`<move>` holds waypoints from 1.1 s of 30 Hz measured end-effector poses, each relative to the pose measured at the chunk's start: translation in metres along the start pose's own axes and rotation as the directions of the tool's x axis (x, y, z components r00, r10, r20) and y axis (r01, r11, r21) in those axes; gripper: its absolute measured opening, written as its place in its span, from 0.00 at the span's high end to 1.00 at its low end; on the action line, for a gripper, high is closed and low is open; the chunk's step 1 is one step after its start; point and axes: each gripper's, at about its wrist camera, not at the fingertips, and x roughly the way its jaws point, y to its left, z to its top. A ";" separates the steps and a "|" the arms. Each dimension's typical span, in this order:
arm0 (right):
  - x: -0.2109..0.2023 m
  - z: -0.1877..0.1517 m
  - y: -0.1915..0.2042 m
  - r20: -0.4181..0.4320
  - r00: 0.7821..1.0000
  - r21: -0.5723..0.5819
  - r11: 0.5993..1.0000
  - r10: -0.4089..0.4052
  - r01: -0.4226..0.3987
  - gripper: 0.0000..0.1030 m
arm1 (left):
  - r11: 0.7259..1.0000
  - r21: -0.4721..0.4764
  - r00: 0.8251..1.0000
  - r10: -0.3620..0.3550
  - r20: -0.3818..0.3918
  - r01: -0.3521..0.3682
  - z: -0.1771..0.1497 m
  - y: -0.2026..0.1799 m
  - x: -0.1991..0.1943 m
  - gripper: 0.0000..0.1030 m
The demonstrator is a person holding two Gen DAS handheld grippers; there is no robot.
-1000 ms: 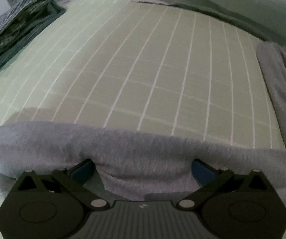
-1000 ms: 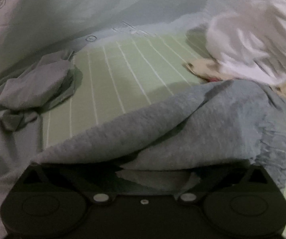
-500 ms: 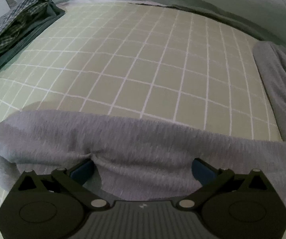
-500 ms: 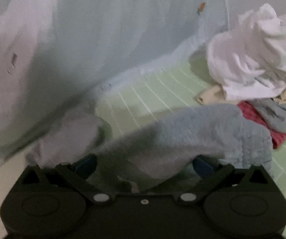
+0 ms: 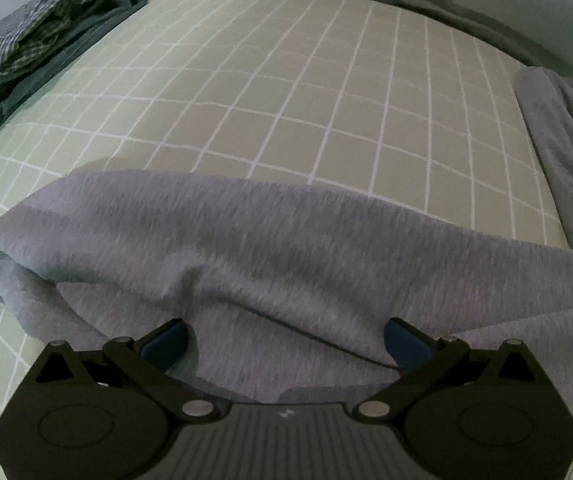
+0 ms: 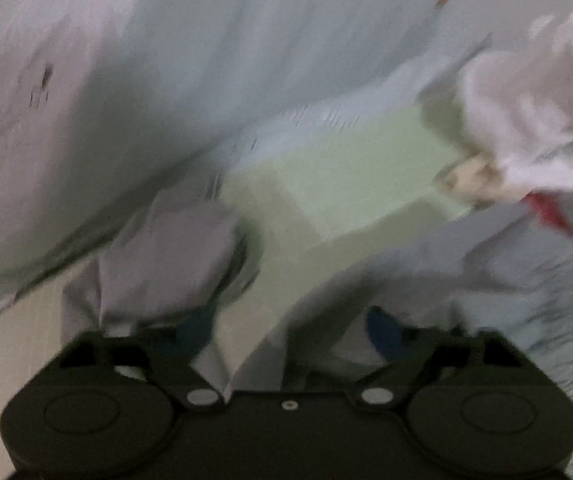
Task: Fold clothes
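Observation:
A grey knit garment [image 5: 270, 248] lies in a wide band across the near part of a green checked bed sheet [image 5: 306, 92]. My left gripper [image 5: 286, 340] is open, its blue-padded fingers spread wide, with the garment's near edge lying between them. In the blurred right wrist view the same grey garment [image 6: 466, 272] drapes over my right gripper [image 6: 290, 328], whose blue pads also stand apart. A bunched grey part [image 6: 174, 256] lies to the left by the wall.
A folded checked and striped pile [image 5: 42, 44] sits at the far left corner of the bed. A grey strip of cloth [image 5: 558, 140] runs along the right edge. A heap of white, beige and red clothes [image 6: 534, 144] lies far right. A pale blue wall [image 6: 206, 60] borders the bed.
The grey garment has spread further onto the sheet in the left view. The right gripper swung fast and its fingers, hidden under cloth a second ago, now show apart.

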 end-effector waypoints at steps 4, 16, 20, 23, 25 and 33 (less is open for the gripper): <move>0.003 -0.013 -0.007 -0.046 0.998 -0.014 0.999 0.038 -0.039 0.96 | 1.000 -0.001 1.000 -0.005 -0.005 0.005 -0.004 0.003 -0.002 0.00; -0.128 -0.092 -0.087 0.061 0.996 0.017 0.998 -0.069 0.068 0.99 | 1.000 -0.012 1.000 0.015 -0.025 -0.016 -0.033 0.015 -0.016 0.00; -0.166 -0.129 -0.096 0.036 0.997 0.039 0.997 -0.063 0.061 0.99 | 0.999 -0.035 0.999 -0.041 0.015 0.041 -0.045 0.021 -0.032 0.00; -0.189 -0.149 -0.089 0.032 0.998 0.010 0.999 -0.045 0.044 0.99 | 0.999 0.040 0.996 -0.037 0.080 0.034 -0.049 0.013 -0.052 0.00; -0.204 -0.165 -0.083 0.040 0.999 -0.050 0.998 -0.029 0.031 0.99 | 0.993 0.115 0.993 -0.034 0.116 0.021 -0.054 0.001 -0.064 0.00; -0.213 -0.200 -0.102 -0.108 0.989 -0.086 0.991 0.098 -0.107 0.98 | 0.975 0.209 0.987 -0.103 0.119 0.077 -0.087 -0.062 -0.087 0.00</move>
